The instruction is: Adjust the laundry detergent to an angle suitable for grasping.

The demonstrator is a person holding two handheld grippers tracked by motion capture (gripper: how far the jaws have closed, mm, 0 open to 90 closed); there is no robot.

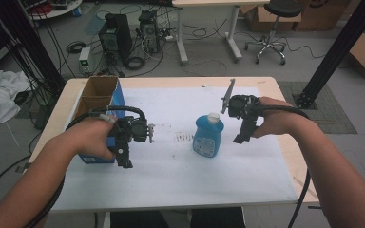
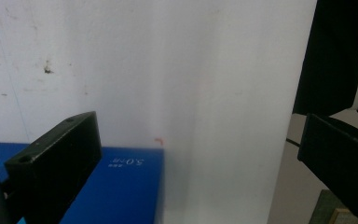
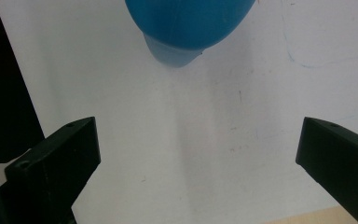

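One capped blue bottle (image 1: pixel 208 136) beside open cardboard box (image 1: pixel 96 93)

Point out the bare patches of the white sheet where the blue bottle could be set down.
Free: the near strip of the white sheet in front of the blue bottle, and the far stretch behind it. Crowded: the left edge, where the left gripper hovers beside the blue box.

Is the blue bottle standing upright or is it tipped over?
Upright. In the high view the blue bottle stands on its base on the white table cover, with its white cap at the top.
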